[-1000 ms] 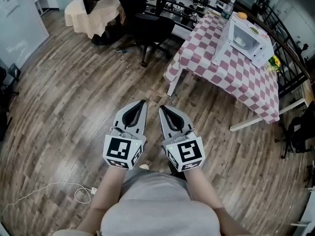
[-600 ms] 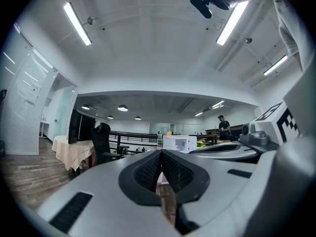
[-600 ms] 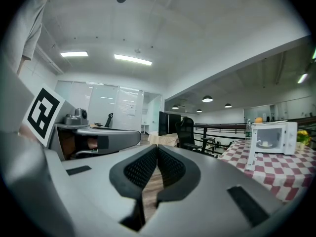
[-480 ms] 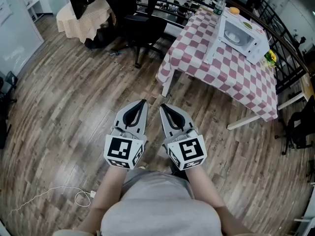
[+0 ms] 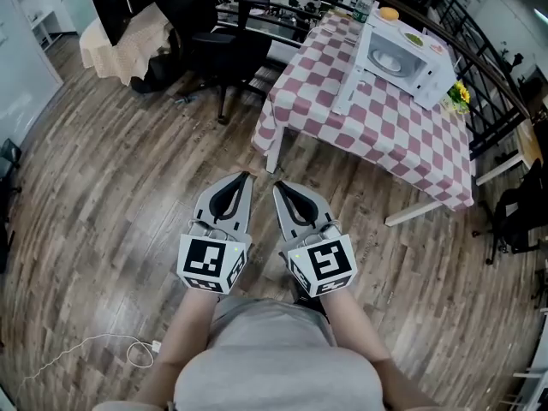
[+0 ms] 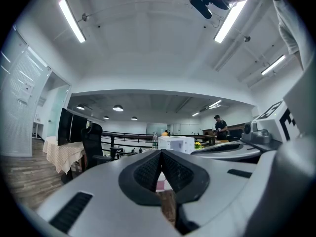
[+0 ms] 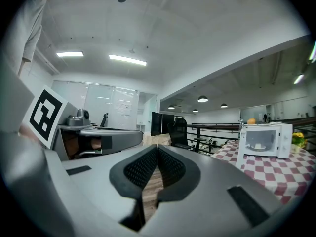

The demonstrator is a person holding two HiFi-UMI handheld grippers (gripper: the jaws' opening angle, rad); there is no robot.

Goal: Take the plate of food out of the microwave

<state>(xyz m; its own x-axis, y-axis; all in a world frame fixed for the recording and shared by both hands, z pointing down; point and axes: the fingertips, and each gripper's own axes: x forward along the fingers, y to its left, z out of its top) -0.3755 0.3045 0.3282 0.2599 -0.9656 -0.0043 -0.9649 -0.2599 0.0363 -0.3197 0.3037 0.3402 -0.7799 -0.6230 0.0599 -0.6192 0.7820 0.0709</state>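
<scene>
The white microwave (image 5: pixel 404 56) stands on a table with a red-and-white checked cloth (image 5: pixel 377 127) at the upper right of the head view, its door (image 5: pixel 348 82) swung open. A white plate (image 5: pixel 390 61) shows inside; the right gripper view also shows the microwave (image 7: pixel 265 139) and the plate (image 7: pixel 257 145). My left gripper (image 5: pixel 247 177) and right gripper (image 5: pixel 276 186) are held side by side over the wooden floor, well short of the table. Both are shut with nothing between the jaws. In the left gripper view the microwave (image 6: pixel 176 143) is small and far beyond the tips.
An orange (image 5: pixel 389 13) lies on top of the microwave, a bottle (image 5: pixel 363 5) and yellow flowers (image 5: pixel 459 98) stand near it. A black office chair (image 5: pixel 218 45) and a beige-draped table (image 5: pixel 120 31) stand to the left. A white cable (image 5: pixel 128 349) lies on the floor.
The table and microwave have slid leftward in the head view as the person turns toward them. Both grippers keep the same shut pose in front of the body.
</scene>
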